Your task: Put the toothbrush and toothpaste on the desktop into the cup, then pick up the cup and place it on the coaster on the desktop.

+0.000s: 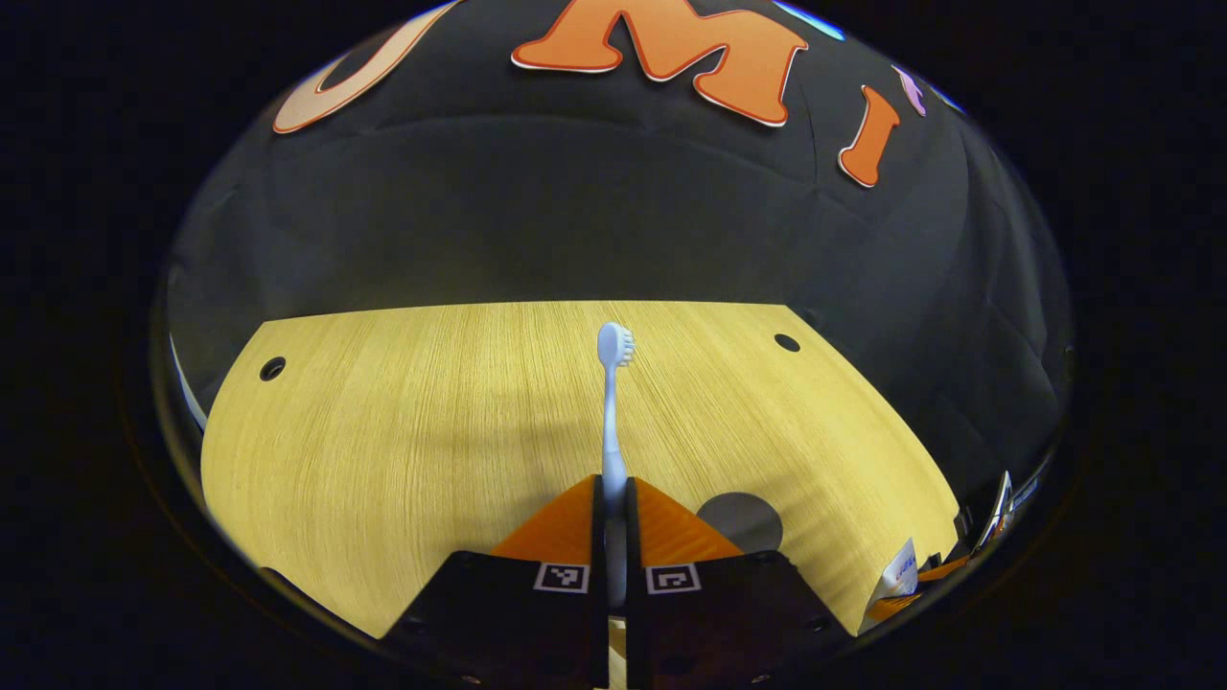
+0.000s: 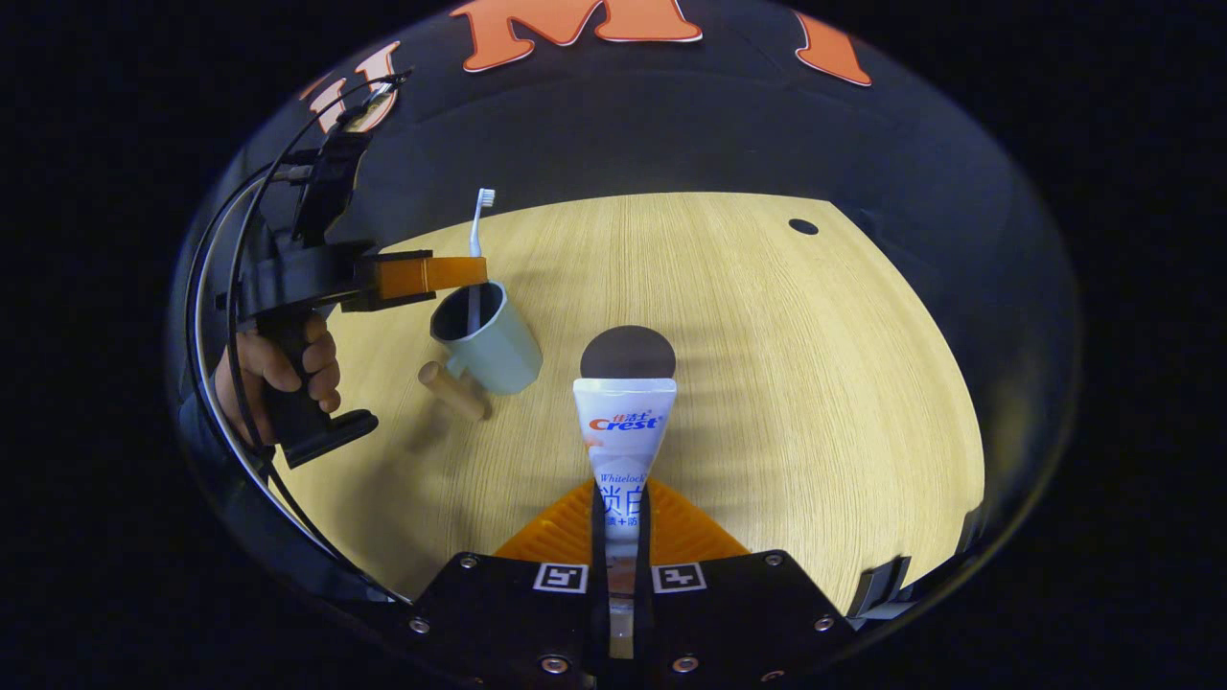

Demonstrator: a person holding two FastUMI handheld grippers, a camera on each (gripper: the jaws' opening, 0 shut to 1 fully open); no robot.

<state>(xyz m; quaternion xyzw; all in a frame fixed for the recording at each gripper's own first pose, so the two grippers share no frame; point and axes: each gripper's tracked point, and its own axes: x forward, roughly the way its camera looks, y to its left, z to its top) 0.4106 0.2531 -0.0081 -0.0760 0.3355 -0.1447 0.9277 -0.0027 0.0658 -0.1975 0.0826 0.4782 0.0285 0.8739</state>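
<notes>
Two grippers are busy near the cup [image 2: 489, 340]: the left gripper [image 2: 460, 273] pinches the light, stiff toothbrush [image 2: 476, 254] by its handle right over the cup, while the right gripper [image 2: 621, 517] squeezes the soft toothpaste [image 2: 625, 431] near its cap end, beside the cup.

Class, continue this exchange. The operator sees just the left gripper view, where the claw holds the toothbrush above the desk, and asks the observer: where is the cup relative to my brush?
Observer: In the right gripper view the cup stands right under your left claw. The lower end of the toothbrush is inside its rim.
Operator: What is the other claw doing?
Observer: The right claw is shut on the toothpaste tube, held over the desk.
Operator: Where is the coaster from there?
Observer: The dark round coaster lies bare just beyond the tube's flat end, apart from the cup.
</notes>
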